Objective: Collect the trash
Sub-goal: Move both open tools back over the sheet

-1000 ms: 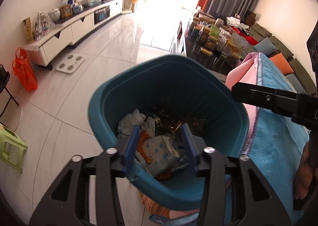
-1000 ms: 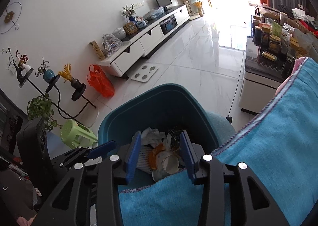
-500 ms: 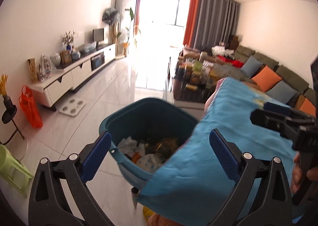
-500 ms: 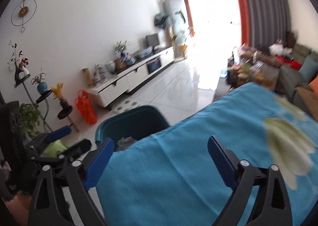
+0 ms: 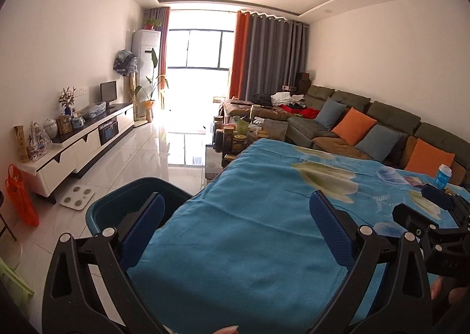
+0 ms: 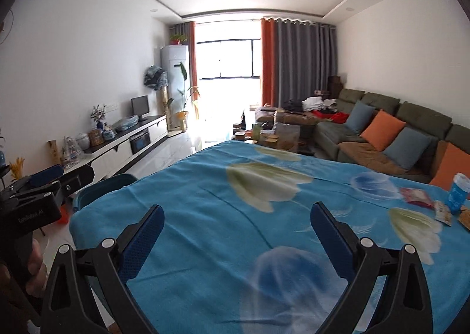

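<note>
Across the blue flowered worktop (image 6: 223,216), taken as landmark, the lot ran as follows, largest first.

Worktop: cloth-covered, bare over its near and middle parts, with nothing lying between either pair of fingers.

Teal bin (image 5: 129,205): stood on the floor just beside the worktop's left edge, its rim partly hidden behind the cloth; contents not visible in either view.

Left gripper (image 5: 235,222): hovered above the worktop's near-left part, fingers spread wide, released, holding and touching nothing.

Right gripper (image 6: 235,231): hovered above the worktop's near middle, fingers likewise spread wide, empty, clear of the cloth.

Blue cup (image 6: 456,193): upright near the worktop's far-right corner.

Red packet (image 6: 417,195): flat on the cloth just left of the cup.

Small wrappers (image 6: 443,211): lying beside the cup's base, one part cut off by the frame edge; exact count could not be told.

Judgement on the step in hand: the remaining trash sat well apart from both grippers, at the corner farthest from the bin. The right gripper looked better placed to reach it. A flat packet would want the fingers brought low and closed along its edge without pinching the cloth; the cup would likely be better taken across its body, kept upright in case of dregs.
</note>
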Demonstrator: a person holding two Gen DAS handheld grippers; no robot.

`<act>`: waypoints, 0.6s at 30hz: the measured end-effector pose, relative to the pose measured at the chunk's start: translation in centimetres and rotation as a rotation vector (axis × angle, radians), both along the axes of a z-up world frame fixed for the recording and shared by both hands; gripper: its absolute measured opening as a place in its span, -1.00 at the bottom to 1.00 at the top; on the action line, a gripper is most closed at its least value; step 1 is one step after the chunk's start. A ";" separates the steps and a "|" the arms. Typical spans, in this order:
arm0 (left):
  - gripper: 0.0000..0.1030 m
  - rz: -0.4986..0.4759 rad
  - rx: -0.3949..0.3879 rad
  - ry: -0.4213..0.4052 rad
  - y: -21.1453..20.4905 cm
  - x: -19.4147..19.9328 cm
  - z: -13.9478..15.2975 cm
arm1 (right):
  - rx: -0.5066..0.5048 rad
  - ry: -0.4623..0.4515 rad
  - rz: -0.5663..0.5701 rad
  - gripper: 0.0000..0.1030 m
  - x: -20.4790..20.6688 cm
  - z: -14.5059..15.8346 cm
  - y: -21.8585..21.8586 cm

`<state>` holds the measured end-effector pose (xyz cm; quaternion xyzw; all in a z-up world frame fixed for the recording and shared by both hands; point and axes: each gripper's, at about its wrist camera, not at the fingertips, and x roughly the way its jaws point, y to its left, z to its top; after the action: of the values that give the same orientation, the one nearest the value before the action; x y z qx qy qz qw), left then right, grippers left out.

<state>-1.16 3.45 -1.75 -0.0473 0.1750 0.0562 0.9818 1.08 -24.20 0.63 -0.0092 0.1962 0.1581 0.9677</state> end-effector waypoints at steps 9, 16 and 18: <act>0.89 -0.085 0.071 -0.069 -6.0 0.7 0.0 | 0.015 -0.061 -0.166 0.87 -2.4 -0.5 -4.6; 0.89 -0.110 0.091 -0.081 -7.0 0.7 -0.4 | 0.035 -0.080 -0.229 0.87 -2.9 -0.5 -6.1; 0.89 -0.112 0.088 -0.083 -7.0 0.8 -0.5 | 0.036 -0.084 -0.237 0.87 -3.2 -0.7 -6.5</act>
<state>-0.40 -3.55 -2.23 0.0032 0.1338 0.0067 0.9910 -2.16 -30.68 -0.03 0.0248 0.1525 0.0455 0.9869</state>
